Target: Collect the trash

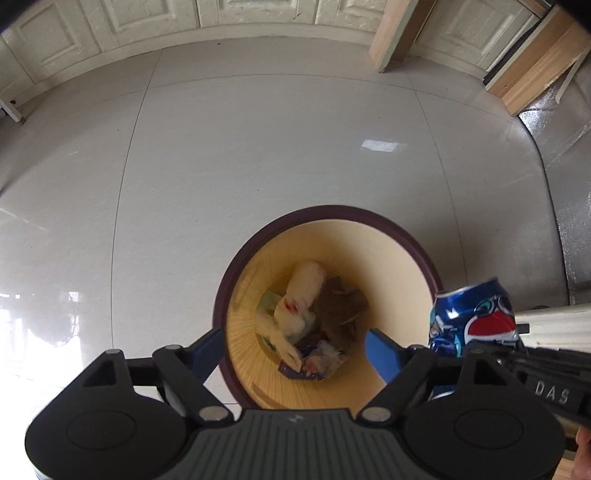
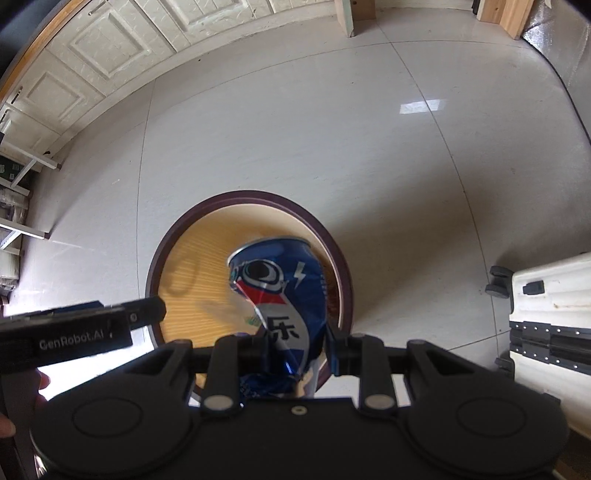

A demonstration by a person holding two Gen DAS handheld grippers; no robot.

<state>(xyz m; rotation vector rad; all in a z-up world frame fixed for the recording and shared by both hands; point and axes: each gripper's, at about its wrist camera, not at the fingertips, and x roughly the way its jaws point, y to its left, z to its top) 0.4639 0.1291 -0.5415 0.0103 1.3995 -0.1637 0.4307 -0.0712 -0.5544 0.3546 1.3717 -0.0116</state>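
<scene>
Left claw (image 1: 295, 347): jaws wide apart, nothing between them; it points down into the bin's mouth.
Right claw (image 2: 295, 347): closed on the can, gripping it low on its crumpled body.
Can (image 2: 280, 291): blue, dented, a red, white and blue logo on its side; held over the bin's opening in the right wrist view. In the left wrist view it shows just beside the bin's right rim.
Bin (image 1: 236, 266): round, dark rim, pale yellow ribbed inside; it stands on the floor.
Trash in bin (image 1: 306, 317): crumpled white paper, a brown scrap, a greenish piece and a bluish wrapper lie at the bottom.
Floor (image 1: 258, 147): large glossy pale tiles, with window glare at the left.
Cabinets (image 1: 147, 22): cream panelled doors along the far edge of the floor.
Wood boards (image 1: 535, 66): light planks leaning at the upper right.
White case (image 2: 554, 295): stands on the floor to the right of the bin, with black wheels and black strips.
</scene>
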